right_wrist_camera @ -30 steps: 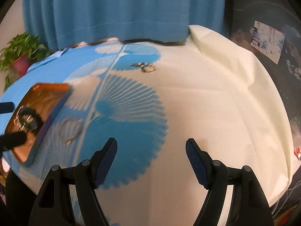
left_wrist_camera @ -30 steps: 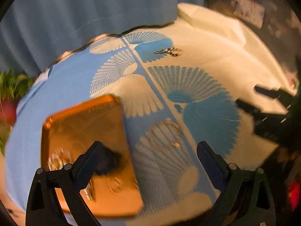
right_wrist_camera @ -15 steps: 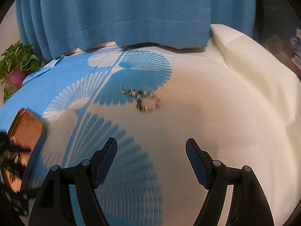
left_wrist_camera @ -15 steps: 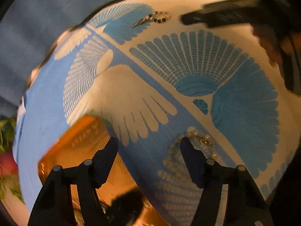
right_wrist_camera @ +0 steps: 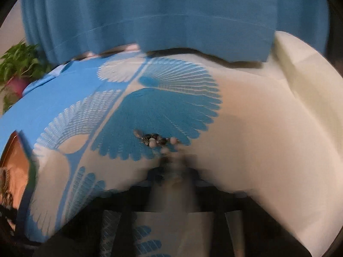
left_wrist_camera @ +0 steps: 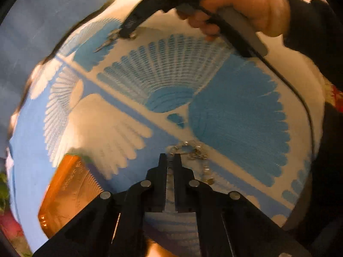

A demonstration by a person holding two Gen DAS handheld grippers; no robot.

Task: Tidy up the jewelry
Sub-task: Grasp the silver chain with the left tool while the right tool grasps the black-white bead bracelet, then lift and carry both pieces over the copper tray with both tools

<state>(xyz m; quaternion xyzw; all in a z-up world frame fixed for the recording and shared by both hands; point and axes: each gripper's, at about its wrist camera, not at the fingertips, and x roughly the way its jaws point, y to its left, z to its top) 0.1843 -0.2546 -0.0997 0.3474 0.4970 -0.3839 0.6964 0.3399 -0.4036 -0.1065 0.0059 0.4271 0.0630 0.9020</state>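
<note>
Two closed claws, each seemingly gripping jewelry (left_wrist_camera: 190,150).

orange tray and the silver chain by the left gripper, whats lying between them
Nothing but bare patterned cloth: in the left wrist view no other jewelry lies between the orange tray and the silver chain.

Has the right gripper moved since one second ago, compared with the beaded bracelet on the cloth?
Yes. The right gripper has moved forward to the beaded bracelet, which lay far ahead before. Its jaws have just been closing at the bracelet.
</note>
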